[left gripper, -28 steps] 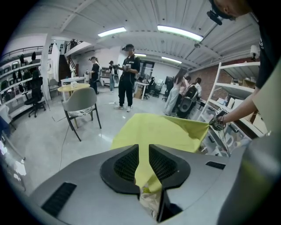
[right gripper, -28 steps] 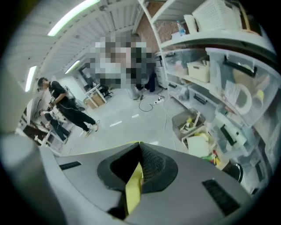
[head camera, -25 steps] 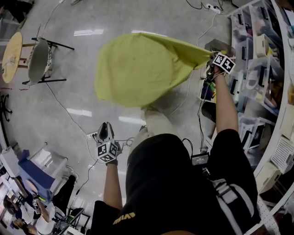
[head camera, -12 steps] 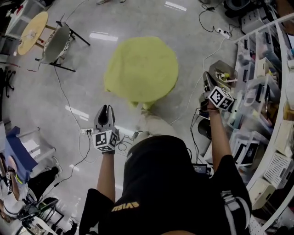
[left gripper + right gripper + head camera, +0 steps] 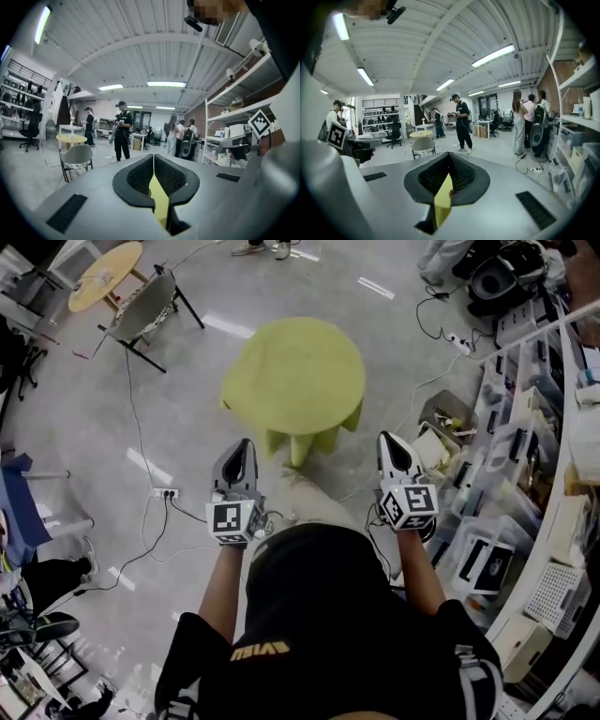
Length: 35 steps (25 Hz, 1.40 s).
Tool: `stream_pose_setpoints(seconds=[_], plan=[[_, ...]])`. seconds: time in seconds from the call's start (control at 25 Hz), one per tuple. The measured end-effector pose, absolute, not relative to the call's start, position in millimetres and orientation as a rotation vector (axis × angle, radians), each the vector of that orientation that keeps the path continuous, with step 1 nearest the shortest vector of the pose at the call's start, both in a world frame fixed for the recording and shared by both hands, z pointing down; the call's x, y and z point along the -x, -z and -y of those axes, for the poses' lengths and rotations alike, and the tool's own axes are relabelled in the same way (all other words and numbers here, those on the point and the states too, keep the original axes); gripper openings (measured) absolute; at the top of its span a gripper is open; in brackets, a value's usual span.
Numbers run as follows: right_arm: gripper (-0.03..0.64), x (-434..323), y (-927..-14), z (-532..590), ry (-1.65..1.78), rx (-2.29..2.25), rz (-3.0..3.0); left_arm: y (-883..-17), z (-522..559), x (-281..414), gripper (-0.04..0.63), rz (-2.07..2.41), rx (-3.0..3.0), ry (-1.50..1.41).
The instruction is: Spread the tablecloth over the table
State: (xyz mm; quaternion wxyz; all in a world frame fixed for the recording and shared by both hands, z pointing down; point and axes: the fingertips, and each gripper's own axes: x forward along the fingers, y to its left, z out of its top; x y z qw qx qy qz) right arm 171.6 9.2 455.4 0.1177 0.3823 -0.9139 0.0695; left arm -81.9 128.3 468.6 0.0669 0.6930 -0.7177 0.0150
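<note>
The yellow-green tablecloth (image 5: 295, 371) lies draped over a small round table on the floor ahead, its edge hanging in folds on the near side. My left gripper (image 5: 246, 442) and right gripper (image 5: 386, 437) are held up close to the person's body, short of the table, pointing forward and apart from the cloth. The left gripper's (image 5: 153, 157) jaws are closing; their tips meet with nothing between them. The right gripper (image 5: 449, 154) is shut and empty. A yellow sliver of the tablecloth (image 5: 158, 199) shows through the gap below the jaws, and likewise the tablecloth (image 5: 442, 199) in the right gripper view.
A grey chair (image 5: 141, 315) and a round wooden table (image 5: 105, 273) stand at the far left. Shelves with bins (image 5: 544, 427) line the right side. Cables and a power strip (image 5: 167, 492) lie on the floor. Several people (image 5: 123, 131) stand far off.
The cloth, earlier billowing in the air from the right gripper, has dropped and now covers the round table. Both grippers have let go, risen and drawn in side by side.
</note>
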Motion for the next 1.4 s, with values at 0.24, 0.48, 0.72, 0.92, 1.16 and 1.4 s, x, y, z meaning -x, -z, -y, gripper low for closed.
stream_pose_setpoints(seconds=[0.24,0.48,0.72,0.92,1.16,1.4], plan=[[0.002,-182.3,-438.4,-48.9,-0.114,-1.1,2.676,-451.5,-162.5,50.8,0.018,2.191,-2.137,-0.092],[0.002,-187.1,-433.3,-69.1,-0.101,-1.096,2.692,-440.0,-183.2,44.4,0.018,2.214,-2.145,-0.053],[0.002,-190.2,-427.6,-76.4,-0.094,-1.097,2.694,-432.1,-191.2,39.2,0.017,2.225,-2.154,-0.034],[0.002,-198.6,-426.8,-76.4,-0.095,-1.114,2.699,-432.9,-194.3,35.5,0.017,2.225,-2.15,-0.029],[0.002,-201.8,-427.9,-79.0,-0.097,-1.074,2.725,-435.5,-192.8,32.6,0.017,2.211,-2.151,-0.03],[0.002,-206.2,-427.9,-86.5,-0.011,-1.046,2.706,-438.6,-190.4,23.1,0.017,2.185,-2.175,-0.048]])
